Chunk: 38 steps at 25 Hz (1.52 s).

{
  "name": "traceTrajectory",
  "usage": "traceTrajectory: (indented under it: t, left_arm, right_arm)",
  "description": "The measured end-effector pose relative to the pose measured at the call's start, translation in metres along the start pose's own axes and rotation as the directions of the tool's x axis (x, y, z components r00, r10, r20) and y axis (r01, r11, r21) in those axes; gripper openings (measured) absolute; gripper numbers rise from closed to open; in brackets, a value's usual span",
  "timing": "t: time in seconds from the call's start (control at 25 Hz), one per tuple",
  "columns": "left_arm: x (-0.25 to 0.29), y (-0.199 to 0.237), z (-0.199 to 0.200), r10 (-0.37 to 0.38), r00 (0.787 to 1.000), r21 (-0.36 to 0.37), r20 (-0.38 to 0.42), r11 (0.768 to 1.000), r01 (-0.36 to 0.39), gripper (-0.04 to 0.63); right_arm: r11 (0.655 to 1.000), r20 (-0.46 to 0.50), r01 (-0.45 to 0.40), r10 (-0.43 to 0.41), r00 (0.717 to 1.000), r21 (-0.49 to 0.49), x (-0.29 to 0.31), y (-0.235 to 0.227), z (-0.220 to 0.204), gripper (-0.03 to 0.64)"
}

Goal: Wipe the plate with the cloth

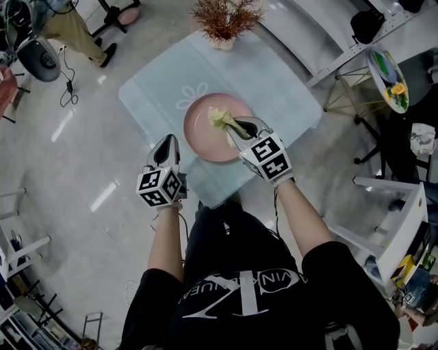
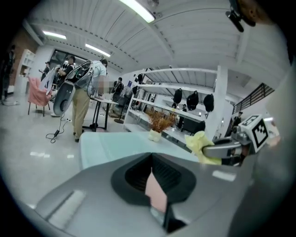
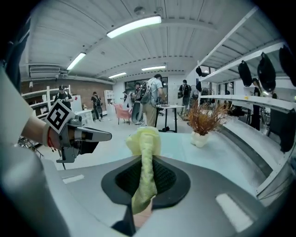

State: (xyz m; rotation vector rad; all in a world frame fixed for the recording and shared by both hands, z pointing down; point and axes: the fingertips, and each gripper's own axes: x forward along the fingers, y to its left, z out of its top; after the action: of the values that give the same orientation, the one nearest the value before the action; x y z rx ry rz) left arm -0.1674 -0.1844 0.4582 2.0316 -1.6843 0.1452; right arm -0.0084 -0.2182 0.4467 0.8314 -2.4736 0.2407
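A pink plate (image 1: 205,140) lies on the pale blue table (image 1: 280,89). My right gripper (image 1: 233,127) hovers over the plate's middle, shut on a yellow cloth (image 1: 220,117) that bunches out past its tip. In the right gripper view the cloth (image 3: 145,152) runs up between the jaws of the right gripper (image 3: 143,194). My left gripper (image 1: 168,141) hangs just left of the plate, near the table's front left edge, jaws together and holding nothing. A pink sliver shows in the slit of the left gripper (image 2: 155,185). Its view also takes in the cloth (image 2: 198,141).
A potted dried plant (image 1: 224,20) stands at the table's far edge. A person (image 1: 75,31) and cables are on the floor far left. Metal stands (image 1: 349,89) and a white shelf unit (image 1: 397,219) are to the right of the table.
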Motion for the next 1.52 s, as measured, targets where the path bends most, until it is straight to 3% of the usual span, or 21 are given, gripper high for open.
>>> traceTrajectory:
  t: [0.4,0.8,1.52]
  left_arm:
    - [-0.037,-0.012,0.085,-0.004,0.991,0.087,0.136,0.996,-0.008,0.000]
    - [-0.071,-0.032,0.141,-0.002,0.971,0.146,0.240,0.989,-0.034,0.000]
    - [-0.124,-0.046,0.191,0.018,0.924,0.204,0.383,0.974,-0.104,0.000]
  right_arm:
    - [0.995,0.151,0.075,-0.085,0.985,0.070,-0.056,-0.025,0.057,0.038]
    - [0.990,0.279,0.115,-0.133,0.951,0.081,-0.106,-0.042,0.103,0.038]
    - [0.985,0.429,0.147,-0.173,0.887,0.093,-0.158,-0.043,0.150,0.038]
